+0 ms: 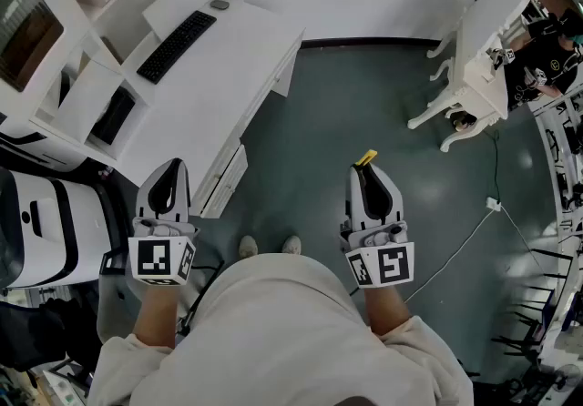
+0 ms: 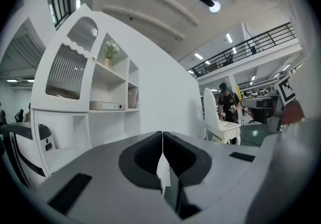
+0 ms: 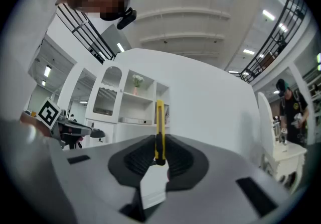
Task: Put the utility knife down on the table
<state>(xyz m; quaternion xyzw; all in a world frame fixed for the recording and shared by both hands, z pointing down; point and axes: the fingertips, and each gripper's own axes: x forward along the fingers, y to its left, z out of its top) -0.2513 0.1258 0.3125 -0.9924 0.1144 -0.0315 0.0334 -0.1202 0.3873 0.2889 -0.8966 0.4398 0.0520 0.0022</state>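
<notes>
My right gripper (image 1: 366, 169) is shut on a yellow utility knife (image 1: 365, 158), whose tip pokes out past the jaws over the grey floor. In the right gripper view the knife (image 3: 159, 130) stands upright, clamped between the two black pads. My left gripper (image 1: 169, 177) hangs near the front edge of the white desk (image 1: 205, 90) with its jaws closed and nothing between them; in the left gripper view the pads (image 2: 150, 155) meet along a thin line. Both grippers are held level at waist height, apart from each other.
A black keyboard (image 1: 176, 45) lies on the desk, with white shelving (image 1: 41, 40) to its left. A white ornate table (image 1: 483, 54) stands at the right with a person (image 1: 547, 54) beside it. A white cable (image 1: 474, 231) runs across the floor at the right.
</notes>
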